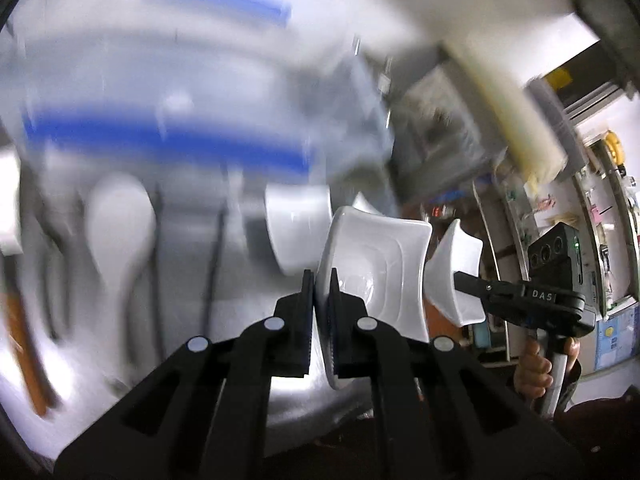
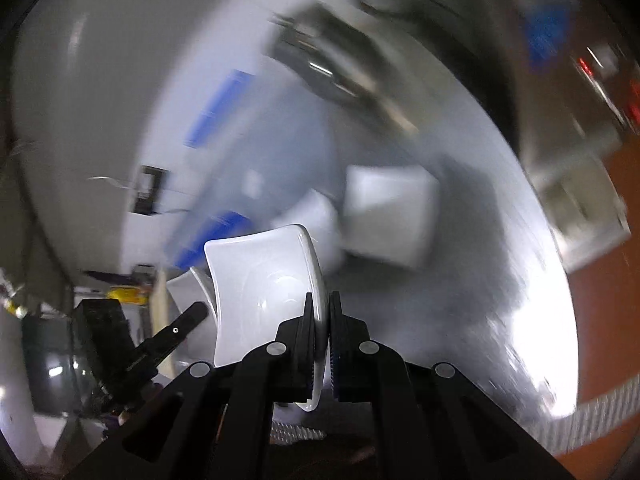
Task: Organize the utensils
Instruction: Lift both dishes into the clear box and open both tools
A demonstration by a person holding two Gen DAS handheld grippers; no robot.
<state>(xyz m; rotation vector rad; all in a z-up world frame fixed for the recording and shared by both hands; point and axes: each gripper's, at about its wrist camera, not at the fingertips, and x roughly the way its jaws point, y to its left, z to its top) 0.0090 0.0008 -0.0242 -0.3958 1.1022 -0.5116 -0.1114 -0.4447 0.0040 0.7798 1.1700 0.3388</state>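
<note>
Two grippers, each clamping a square white dish by its rim.
The left gripper [image 1: 320, 300] holds its white dish [image 1: 380, 268] on edge, lifted over the blurred tabletop [image 1: 100, 340]. To its right, the right gripper [image 2: 322, 316] pinches a second white dish [image 2: 264, 280], also tilted on edge; a person's hand [image 1: 536, 368] grips its handle.

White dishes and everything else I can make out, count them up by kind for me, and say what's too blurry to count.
White square dishes held in grippers: 2, one in the left gripper, one in the right gripper
White dishes on the table, blurred: 2
White spoon: 1
Total: 5
Other utensils at far left are too blurred to count.
</note>
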